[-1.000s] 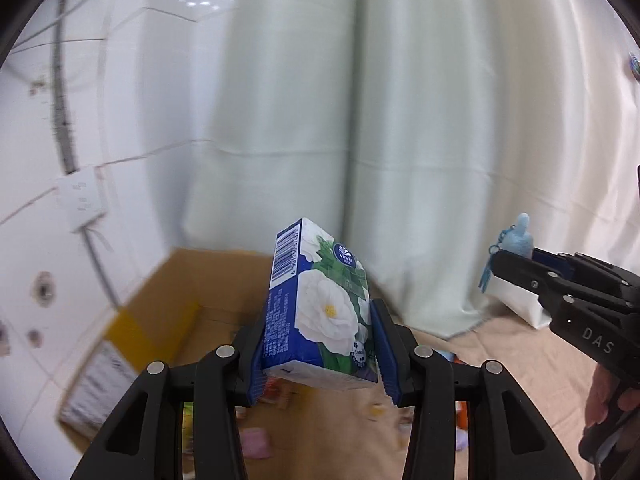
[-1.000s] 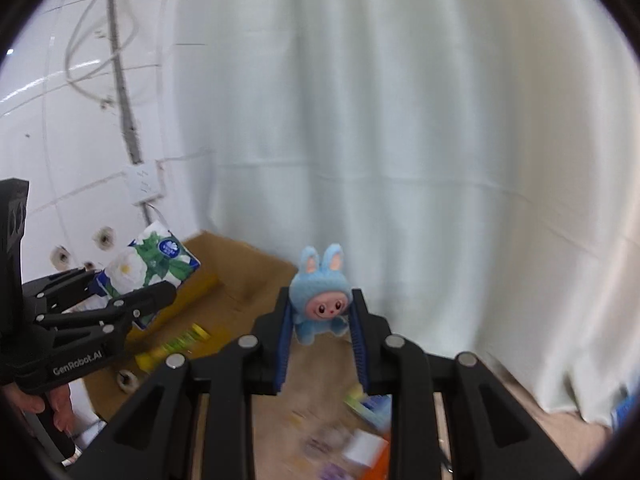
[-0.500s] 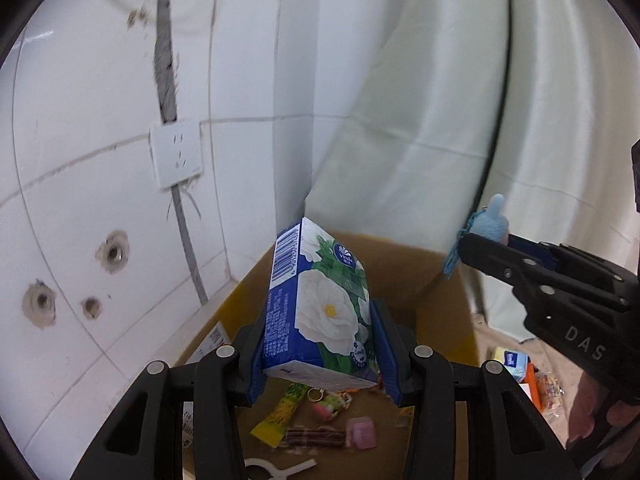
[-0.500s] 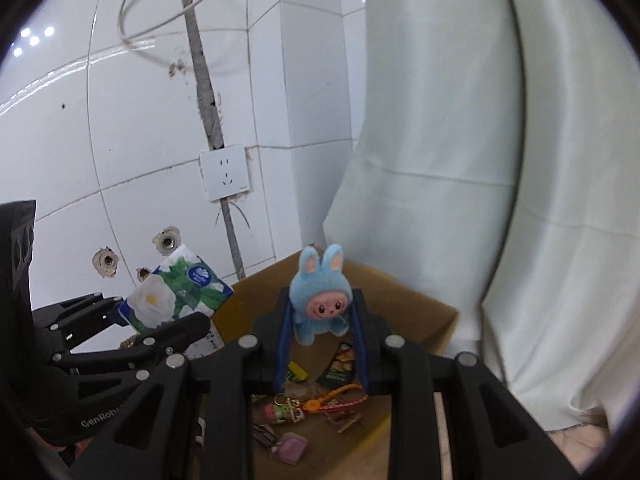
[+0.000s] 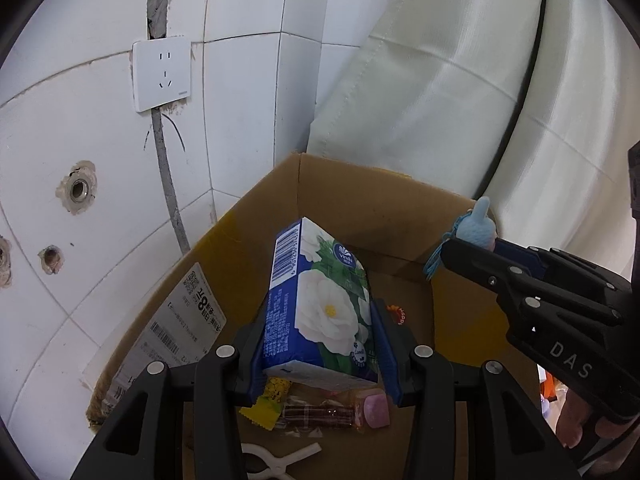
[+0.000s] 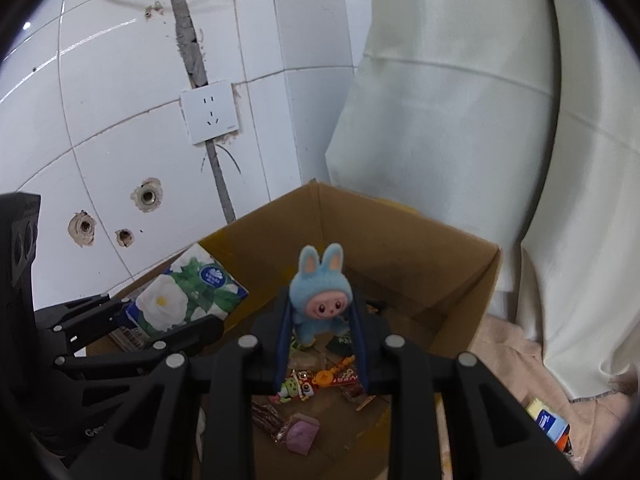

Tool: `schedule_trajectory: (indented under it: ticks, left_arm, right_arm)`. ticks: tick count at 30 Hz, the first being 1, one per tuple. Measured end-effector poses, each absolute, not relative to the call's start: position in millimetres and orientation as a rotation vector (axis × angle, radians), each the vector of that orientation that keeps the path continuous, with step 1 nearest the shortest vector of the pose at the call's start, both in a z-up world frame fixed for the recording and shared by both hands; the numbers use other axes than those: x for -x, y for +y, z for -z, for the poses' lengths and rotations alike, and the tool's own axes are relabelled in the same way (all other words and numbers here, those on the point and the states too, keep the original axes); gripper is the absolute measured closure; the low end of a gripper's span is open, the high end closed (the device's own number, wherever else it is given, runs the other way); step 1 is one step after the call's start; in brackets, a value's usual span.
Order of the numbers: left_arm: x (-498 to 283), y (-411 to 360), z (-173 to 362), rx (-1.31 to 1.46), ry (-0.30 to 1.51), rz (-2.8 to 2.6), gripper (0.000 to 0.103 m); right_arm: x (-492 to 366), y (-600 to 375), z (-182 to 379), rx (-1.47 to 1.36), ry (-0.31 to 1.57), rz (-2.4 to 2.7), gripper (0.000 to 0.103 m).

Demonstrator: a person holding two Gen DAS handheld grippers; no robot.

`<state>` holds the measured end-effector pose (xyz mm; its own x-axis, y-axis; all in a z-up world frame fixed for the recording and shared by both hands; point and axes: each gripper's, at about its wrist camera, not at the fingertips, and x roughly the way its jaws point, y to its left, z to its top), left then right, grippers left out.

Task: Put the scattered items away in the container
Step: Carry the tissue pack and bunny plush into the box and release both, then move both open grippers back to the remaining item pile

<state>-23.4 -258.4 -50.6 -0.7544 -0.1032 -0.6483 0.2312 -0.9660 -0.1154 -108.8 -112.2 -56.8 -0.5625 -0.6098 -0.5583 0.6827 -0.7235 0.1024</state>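
Observation:
My left gripper point(image 5: 320, 344) is shut on a blue tissue pack point(image 5: 320, 304) printed with white flowers, held over the open cardboard box point(image 5: 352, 200). My right gripper point(image 6: 320, 332) is shut on a small blue plush bunny point(image 6: 320, 296), also above the cardboard box point(image 6: 420, 248). In the right wrist view the tissue pack point(image 6: 188, 292) and left gripper point(image 6: 132, 328) appear at the left. In the left wrist view the bunny point(image 5: 478, 226) shows from behind, at the tip of the right gripper point(image 5: 472, 252). Several small snacks and trinkets point(image 6: 316, 384) lie on the box floor.
The box stands in a corner against a white tiled wall with a power socket point(image 5: 162, 74) and drill holes. A pale curtain point(image 6: 480, 120) hangs behind and to the right. Loose packets point(image 6: 548, 424) lie on beige cloth outside the box at right. A white clip point(image 5: 280, 456) rests inside.
Both grippers have swung left from facing the curtain and now hang over the box, each holding the same item. The box floor has come into view.

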Motion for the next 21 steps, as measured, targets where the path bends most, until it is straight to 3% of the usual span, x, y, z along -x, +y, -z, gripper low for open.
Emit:
schedule_trajectory:
  ticks: [3,5,6,15,21]
  left_arm:
    - [21.4,-258.1,51.4,-1.001,0.292,2.778,0.057]
    - [20.3,-258.1,51.5,-1.003,0.303,2.779,0.057]
    - [21.2,-259.7,51.8,-1.006,0.304,2.778,0.057]
    - [20.3,-267.6,53.8,-1.006,0.332,2.772,0.056]
    - [25.3,-262.6,56.8,-1.063,0.285,2.727,0.054]
  right_arm:
    - [110.2,-113.0,56.5,-0.745,0.175,2.284,0.067]
    - [110.1,-111.9,55.3,-0.737,0.17,2.294,0.037]
    - [109.5,-111.2,53.9,-0.732,0.163,2.296,0.034]
    - [111.4,-105.3,49.4,-0.741,0.134,2.329,0.027]
    - [108.7,-98.1,46.9,-0.716,0.149,2.393,0.015]
